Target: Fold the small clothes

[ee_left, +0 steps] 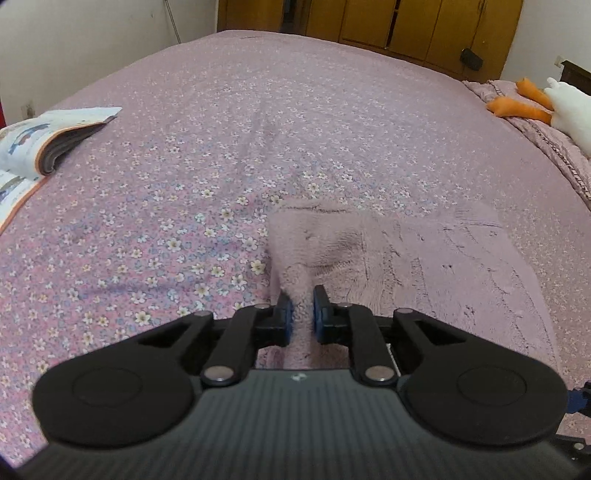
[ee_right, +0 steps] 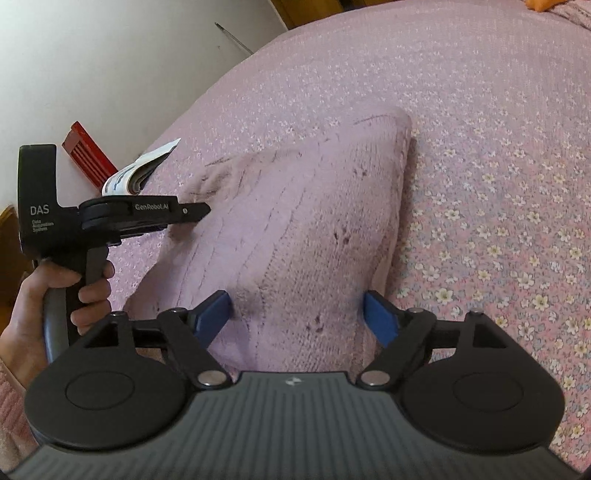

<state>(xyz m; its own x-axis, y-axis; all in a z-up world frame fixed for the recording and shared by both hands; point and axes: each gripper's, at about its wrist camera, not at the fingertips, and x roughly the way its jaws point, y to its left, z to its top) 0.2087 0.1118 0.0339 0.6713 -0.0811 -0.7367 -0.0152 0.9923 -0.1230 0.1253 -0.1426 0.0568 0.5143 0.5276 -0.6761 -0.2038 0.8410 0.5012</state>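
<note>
A fuzzy pink knit garment (ee_left: 406, 258) lies on the flowered pink bed sheet (ee_left: 184, 166). In the left wrist view my left gripper (ee_left: 301, 306) is shut on a bunched edge of the cloth at its left side, the blue pads pinching it. In the right wrist view the garment (ee_right: 314, 203) spreads away from me, raised into a ridge. My right gripper (ee_right: 297, 314) is open wide, a near fold of the garment lying between its blue pads. The left gripper (ee_right: 199, 216) shows from the side at the garment's left edge, held by a hand (ee_right: 55, 295).
An open book (ee_left: 44, 144) lies at the bed's left edge, also visible as the book (ee_right: 136, 173) in the right wrist view beside a red object (ee_right: 88, 155). A white and orange plush toy (ee_left: 554, 107) rests far right. Wooden wardrobe doors (ee_left: 406, 26) stand behind the bed.
</note>
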